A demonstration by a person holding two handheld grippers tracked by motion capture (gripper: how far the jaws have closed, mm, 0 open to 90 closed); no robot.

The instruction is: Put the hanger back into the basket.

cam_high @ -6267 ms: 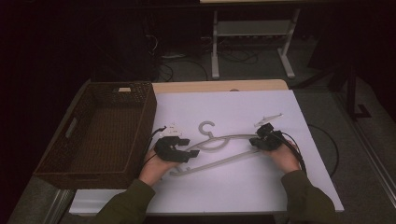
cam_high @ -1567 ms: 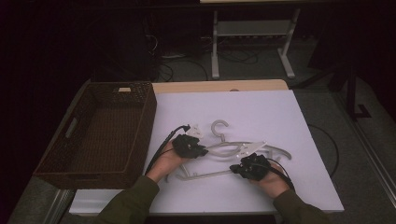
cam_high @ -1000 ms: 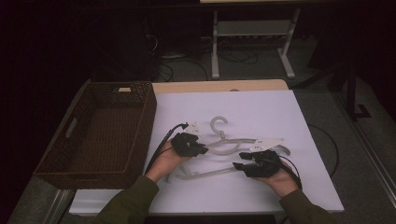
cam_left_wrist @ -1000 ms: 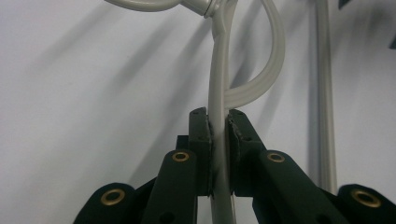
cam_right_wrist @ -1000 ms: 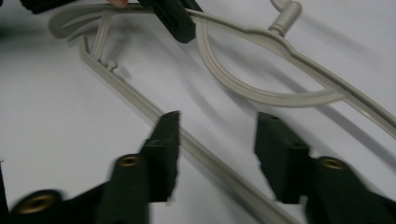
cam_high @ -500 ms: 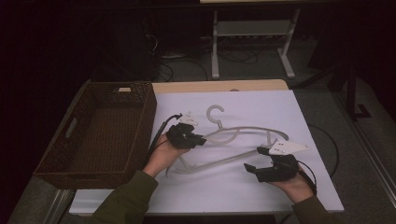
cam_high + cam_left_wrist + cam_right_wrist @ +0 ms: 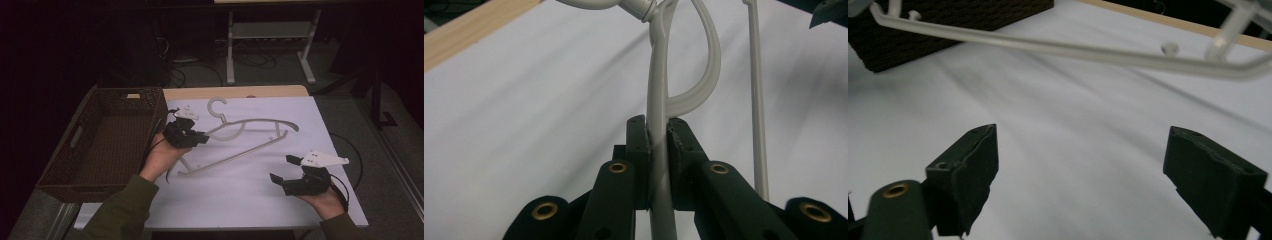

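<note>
White tabletop [image 7: 250,190]; left gripper [image 7: 192,137] raised, fingers clamped on hanger [image 7: 250,125]; right gripper [image 7: 287,170] low, fingers just opened, empty.

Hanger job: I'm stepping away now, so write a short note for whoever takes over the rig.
Left gripper: shut on the hanger, clamped on its arm near the hook, lifting that end off the table.
Right gripper: jaws have just been opening, nothing between them; it sits apart from the hanger, near the table's right front.
Basket: left of the table, nothing seen inside.
Done: hanger picked up, right grip let go.
Left: probably moving the hanger to the basket.
</note>
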